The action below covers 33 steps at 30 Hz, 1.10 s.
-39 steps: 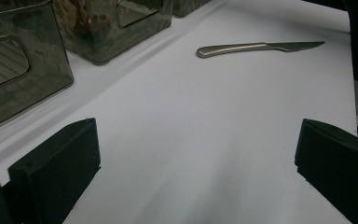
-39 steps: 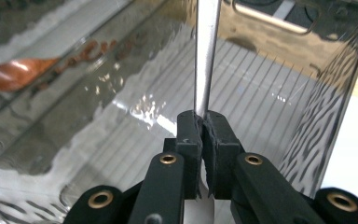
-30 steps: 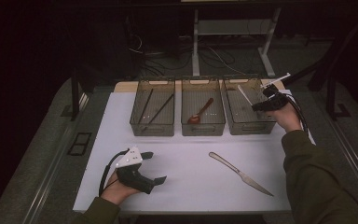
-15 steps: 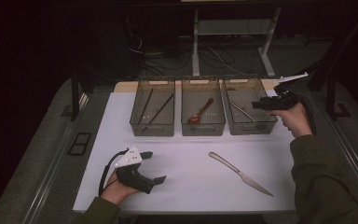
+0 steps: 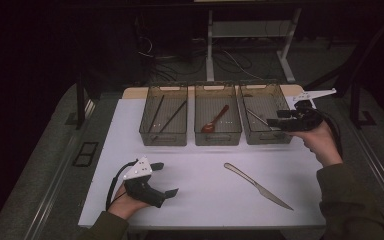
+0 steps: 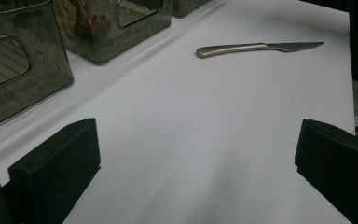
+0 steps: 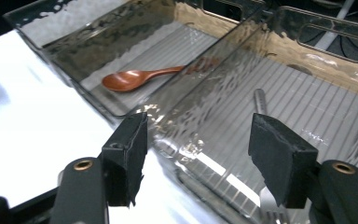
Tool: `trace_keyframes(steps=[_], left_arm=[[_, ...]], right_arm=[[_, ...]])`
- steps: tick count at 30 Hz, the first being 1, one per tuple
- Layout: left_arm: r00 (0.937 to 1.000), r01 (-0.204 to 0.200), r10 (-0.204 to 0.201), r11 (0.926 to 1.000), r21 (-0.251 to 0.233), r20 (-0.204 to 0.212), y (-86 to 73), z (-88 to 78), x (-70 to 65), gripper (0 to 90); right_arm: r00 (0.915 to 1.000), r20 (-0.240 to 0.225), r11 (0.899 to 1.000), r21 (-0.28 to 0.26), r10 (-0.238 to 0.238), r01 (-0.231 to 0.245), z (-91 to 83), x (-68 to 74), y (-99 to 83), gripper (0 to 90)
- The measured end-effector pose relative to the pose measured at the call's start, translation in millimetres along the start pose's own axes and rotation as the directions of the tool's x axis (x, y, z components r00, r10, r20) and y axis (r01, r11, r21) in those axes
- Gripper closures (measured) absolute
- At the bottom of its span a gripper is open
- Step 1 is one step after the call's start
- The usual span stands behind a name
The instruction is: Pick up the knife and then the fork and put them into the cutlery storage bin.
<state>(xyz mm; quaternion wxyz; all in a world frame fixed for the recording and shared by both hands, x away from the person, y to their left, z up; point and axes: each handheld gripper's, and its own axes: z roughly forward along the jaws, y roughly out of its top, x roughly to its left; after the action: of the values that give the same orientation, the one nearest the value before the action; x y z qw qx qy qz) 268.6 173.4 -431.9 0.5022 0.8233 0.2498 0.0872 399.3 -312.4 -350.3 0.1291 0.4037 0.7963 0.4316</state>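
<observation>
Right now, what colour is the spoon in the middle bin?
Reddish brown, like wood. The spoon shows best in the right gripper view, lying in the middle bin.

Fork (image 7: 266, 154) half behind right finger

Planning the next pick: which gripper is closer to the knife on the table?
Left, narrowly. The left gripper rests on the table beside the knife, jaws open toward it. The right gripper is up by the right-hand bin.
</observation>
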Motion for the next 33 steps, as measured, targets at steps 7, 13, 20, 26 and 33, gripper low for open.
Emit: trace_keyframes(steps=[7, 13, 20, 26, 33], left_arm=[[1.0000, -0.003, 0.003, 1.0000, -0.002, 0.001, 0.3, 0.4, -0.4, 0.0], [1.0000, -0.006, 0.006, 1.0000, -0.004, 0.000, 0.8, -0.6, -1.0, 0.0], [1.0000, -0.010, 0.010, 0.9999, -0.001, -0.001, 0.7, -1.2, -1.3, 0.0], [0.9999, -0.012, 0.012, 0.9999, 0.001, 0.000, 0.9, -0.6, -1.5, 0.0], [0.9999, -0.013, 0.013, 0.9999, 0.001, 0.000, 0.8, -1.0, -2.1, 0.0]], right_arm=[[0.9994, -0.034, 0.999, -0.036, -0.010, 0.009, -10.2, 22.1, -11.9, 36.6], [0.9981, -0.061, 0.999, -0.044, -0.012, 0.009, -13.5, 33.5, -26.0, 36.9], [0.9968, -0.077, 1.000, -0.016, -0.023, 0.022, -12.7, 47.6, -43.9, 36.9], [0.9950, -0.090, 0.998, 0.036, -0.044, 0.048, -10.3, 60.5, -55.2, 37.5], [0.9924, -0.093, 0.990, 0.104, -0.081, 0.091, -6.6, 75.0, -63.6, 41.2]])
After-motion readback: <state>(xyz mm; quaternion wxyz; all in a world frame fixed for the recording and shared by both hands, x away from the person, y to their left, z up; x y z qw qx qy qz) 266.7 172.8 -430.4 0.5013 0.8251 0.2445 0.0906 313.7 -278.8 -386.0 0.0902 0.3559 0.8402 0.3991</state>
